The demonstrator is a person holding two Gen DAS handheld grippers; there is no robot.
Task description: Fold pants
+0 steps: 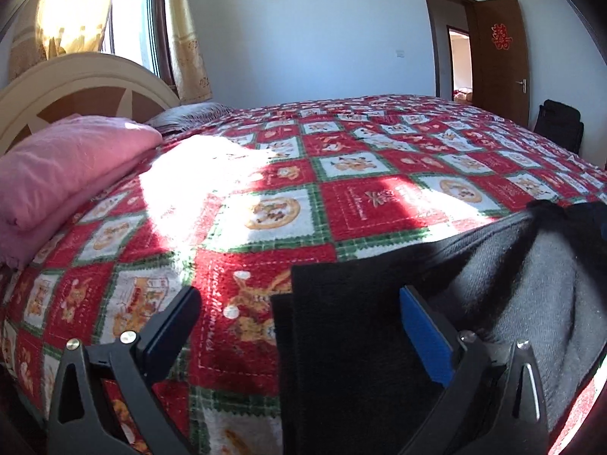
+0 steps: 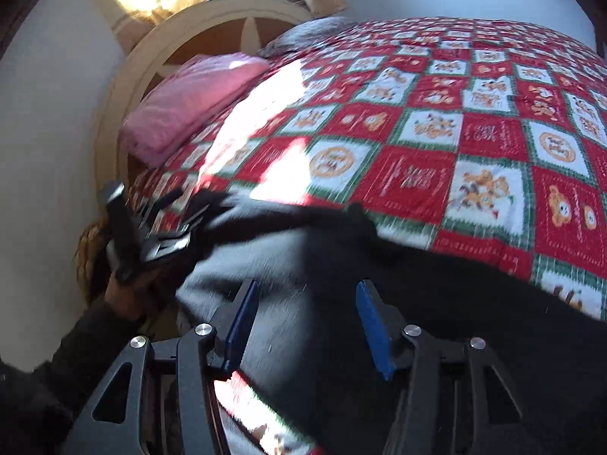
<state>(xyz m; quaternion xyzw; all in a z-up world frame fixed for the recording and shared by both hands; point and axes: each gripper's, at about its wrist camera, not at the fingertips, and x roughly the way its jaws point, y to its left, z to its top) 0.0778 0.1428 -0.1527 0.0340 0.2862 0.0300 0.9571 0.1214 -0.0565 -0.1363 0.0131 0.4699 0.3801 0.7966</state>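
Note:
Black pants (image 1: 341,341) with a grey fleece lining (image 1: 531,303) lie at the near edge of the bed. My left gripper (image 1: 299,311) is open, its fingers spread wide, with the pants' waistband edge between them. In the right wrist view the pants (image 2: 341,250) spread across the near bed, partly turned so the grey lining (image 2: 288,326) shows. My right gripper (image 2: 307,303) is open just above the fabric. The left gripper also shows in the right wrist view (image 2: 167,227), blurred, at the pants' left end.
The bed is covered by a red, white and green checked blanket (image 1: 341,174). A folded pink blanket (image 1: 64,167) lies by the headboard (image 1: 76,79). A window with yellow curtains (image 1: 182,30) is behind. An open brown door (image 1: 500,57) stands at far right.

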